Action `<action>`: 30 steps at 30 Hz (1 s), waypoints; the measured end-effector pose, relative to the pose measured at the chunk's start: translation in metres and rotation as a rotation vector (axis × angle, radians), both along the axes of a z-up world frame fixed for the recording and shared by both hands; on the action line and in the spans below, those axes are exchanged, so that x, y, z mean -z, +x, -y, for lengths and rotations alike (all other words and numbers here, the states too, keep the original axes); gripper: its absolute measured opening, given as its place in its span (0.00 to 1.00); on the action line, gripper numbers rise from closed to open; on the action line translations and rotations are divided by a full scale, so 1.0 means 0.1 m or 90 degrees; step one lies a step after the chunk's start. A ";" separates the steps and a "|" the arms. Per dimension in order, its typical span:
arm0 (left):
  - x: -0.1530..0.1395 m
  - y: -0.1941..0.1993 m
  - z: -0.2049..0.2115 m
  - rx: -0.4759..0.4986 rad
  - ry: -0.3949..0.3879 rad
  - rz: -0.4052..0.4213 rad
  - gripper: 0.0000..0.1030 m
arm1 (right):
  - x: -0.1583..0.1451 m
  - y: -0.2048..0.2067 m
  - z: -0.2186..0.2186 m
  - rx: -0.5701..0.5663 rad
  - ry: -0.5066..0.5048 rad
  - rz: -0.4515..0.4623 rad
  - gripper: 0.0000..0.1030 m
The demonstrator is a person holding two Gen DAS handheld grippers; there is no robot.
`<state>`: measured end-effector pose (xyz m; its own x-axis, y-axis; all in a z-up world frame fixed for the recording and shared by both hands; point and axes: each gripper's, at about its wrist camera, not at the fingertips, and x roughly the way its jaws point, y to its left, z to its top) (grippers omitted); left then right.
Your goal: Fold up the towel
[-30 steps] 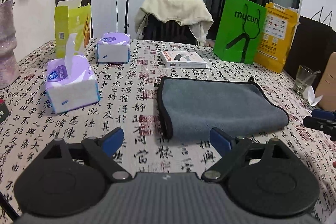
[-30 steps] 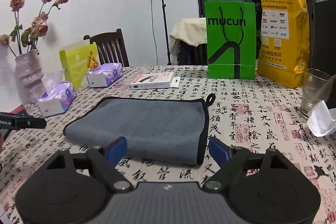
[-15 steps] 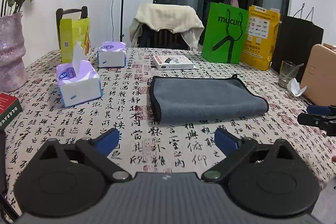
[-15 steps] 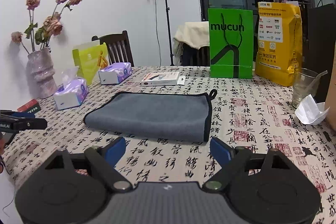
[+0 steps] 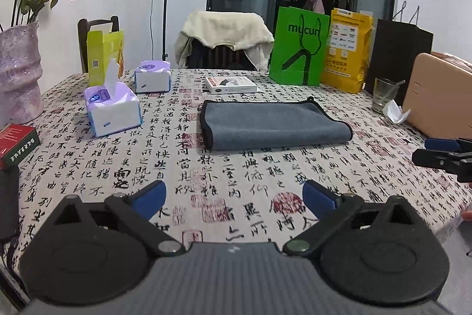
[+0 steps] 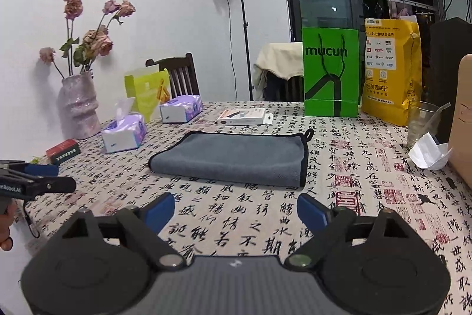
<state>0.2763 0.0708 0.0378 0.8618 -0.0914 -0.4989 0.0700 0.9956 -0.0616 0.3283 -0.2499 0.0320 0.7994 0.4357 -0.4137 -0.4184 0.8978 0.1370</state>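
A grey towel [image 5: 274, 124] with black trim lies folded flat on the patterned tablecloth, in the middle of the table; it also shows in the right wrist view [image 6: 236, 157]. My left gripper [image 5: 234, 197] is open and empty, held well back from the towel's near edge. My right gripper [image 6: 236, 208] is open and empty, also back from the towel. The right gripper shows at the right edge of the left wrist view [image 5: 445, 152]. The left gripper shows at the left edge of the right wrist view [image 6: 32, 179].
Two tissue packs [image 5: 113, 108] [image 5: 152, 76], a yellow-green carton [image 5: 104, 55], a vase [image 5: 17, 76] and a red box [image 5: 17, 139] stand at left. A small box [image 5: 230, 84], green bag [image 5: 299, 46], yellow bag [image 5: 346, 49], glass [image 5: 383, 93] and crumpled paper [image 5: 393, 111] are behind and right.
Both grippers have drawn back and risen away from the towel, which looks smaller and farther now. The towel has not moved.
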 end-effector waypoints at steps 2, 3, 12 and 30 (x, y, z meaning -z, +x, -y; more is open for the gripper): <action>0.01 -0.07 0.02 0.003 0.004 0.003 0.98 | 0.01 -0.08 0.01 -0.002 0.000 0.003 0.92; 0.01 -0.11 0.04 0.006 0.006 0.006 0.98 | 0.02 -0.12 0.00 -0.002 0.001 0.004 0.93; -0.02 -0.51 0.16 0.016 0.015 0.027 1.00 | 0.01 -0.48 -0.01 -0.009 0.005 0.013 0.95; 0.05 -1.28 0.24 0.004 0.021 0.052 1.00 | -0.07 -1.19 -0.01 -0.037 0.037 0.032 0.97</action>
<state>0.1482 0.0472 0.0331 0.8994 -0.0810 -0.4295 0.0793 0.9966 -0.0220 0.2091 -0.2491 0.0389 0.7916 0.5038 -0.3459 -0.4771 0.8632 0.1654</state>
